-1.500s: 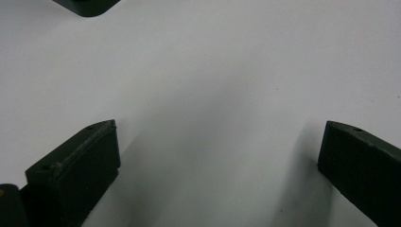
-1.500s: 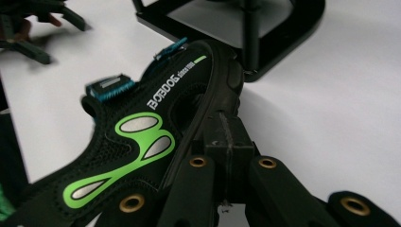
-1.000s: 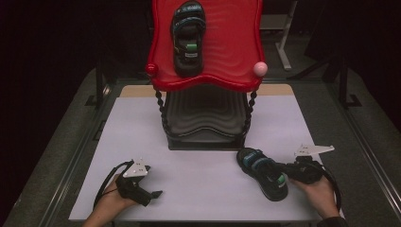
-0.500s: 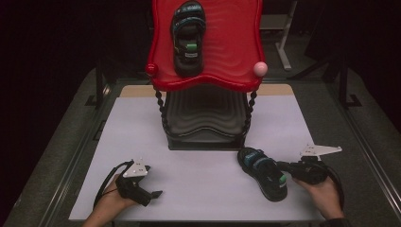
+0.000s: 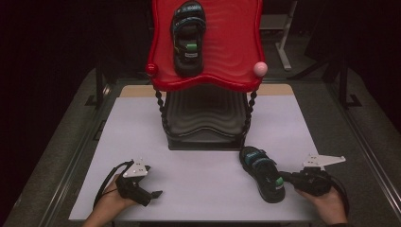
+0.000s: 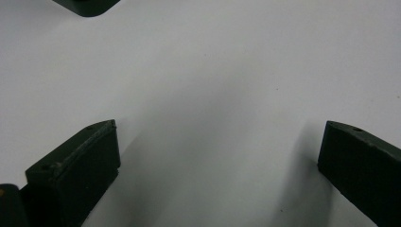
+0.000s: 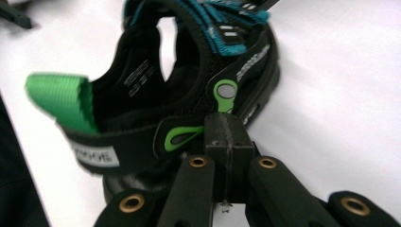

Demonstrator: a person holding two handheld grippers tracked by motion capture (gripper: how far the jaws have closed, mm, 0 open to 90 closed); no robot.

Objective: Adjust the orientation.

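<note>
Two sandals: one on the red rack top (image 5: 222, 56), the other sandal (image 5: 263, 173) flat on the white table (image 5: 198, 156) at right front, heel beside the right gripper (image 5: 286, 177), jaws pressed together, nothing visibly between; left gripper (image 5: 152, 195) spread wide over bare table.

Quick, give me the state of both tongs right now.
Left tongs: open, holding nothing, resting low over the white table.
Right tongs: jaws together at the heel of the black sandal; whether they pinch it cannot be told.
</note>
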